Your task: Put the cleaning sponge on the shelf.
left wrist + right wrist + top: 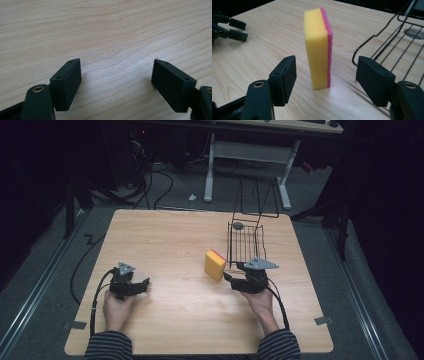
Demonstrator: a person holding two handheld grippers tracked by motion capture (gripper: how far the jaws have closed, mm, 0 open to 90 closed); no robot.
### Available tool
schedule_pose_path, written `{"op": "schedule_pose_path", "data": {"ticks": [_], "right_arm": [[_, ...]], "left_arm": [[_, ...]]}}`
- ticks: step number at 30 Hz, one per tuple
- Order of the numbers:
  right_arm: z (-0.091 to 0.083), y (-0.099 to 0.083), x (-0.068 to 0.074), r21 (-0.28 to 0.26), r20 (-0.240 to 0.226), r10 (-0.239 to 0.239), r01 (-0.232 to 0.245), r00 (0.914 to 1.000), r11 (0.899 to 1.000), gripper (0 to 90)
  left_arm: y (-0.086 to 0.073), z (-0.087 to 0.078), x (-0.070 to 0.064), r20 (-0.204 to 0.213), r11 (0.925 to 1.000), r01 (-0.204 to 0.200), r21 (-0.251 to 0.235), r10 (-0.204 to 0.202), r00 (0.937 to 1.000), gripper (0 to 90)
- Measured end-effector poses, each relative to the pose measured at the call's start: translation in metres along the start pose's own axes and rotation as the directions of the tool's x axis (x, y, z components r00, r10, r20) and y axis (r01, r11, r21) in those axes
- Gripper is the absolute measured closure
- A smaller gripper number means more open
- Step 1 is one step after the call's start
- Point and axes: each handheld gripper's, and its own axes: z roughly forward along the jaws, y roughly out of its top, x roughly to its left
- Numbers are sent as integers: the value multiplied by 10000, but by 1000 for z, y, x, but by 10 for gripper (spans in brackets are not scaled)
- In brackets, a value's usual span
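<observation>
Sponge [318, 47], upright near table [165, 240] centre, likely light and compressible; right gripper [325, 80], jaws wide, should pinch both broad faces; left gripper [116, 82] wide, empty.

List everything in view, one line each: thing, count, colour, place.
sponge: one, yellow with a pink layer, standing on edge at mid-table, left of the rack.
wire rack: one, black, on the table's far right part.
disc: one, grey, at the rack's far left corner.
table: one, light wood.
desk: one, white legs, behind the table.
left gripper: one, black, open, near left of the table.
right gripper: one, black, open, facing the sponge.
</observation>
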Motion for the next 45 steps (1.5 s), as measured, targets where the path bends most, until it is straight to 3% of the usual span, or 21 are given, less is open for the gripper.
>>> {"op": "schedule_pose_path", "data": {"ticks": [10,29,45], "right_arm": [[21,4,5,-42,-188,50,-51,9998,10000,328],[56,-4,5,556,-152,245,-236,9996,9982,377],[69,-9,7,711,172,-108,95,9998,9974,571]], "left_arm": [[0,0,0,5,10000,-8,4,8,10000,246],[0,0,0,9,10000,-23,10,23,10000,245],[0,0,0,19,10000,-33,31,33,10000,245]]}}
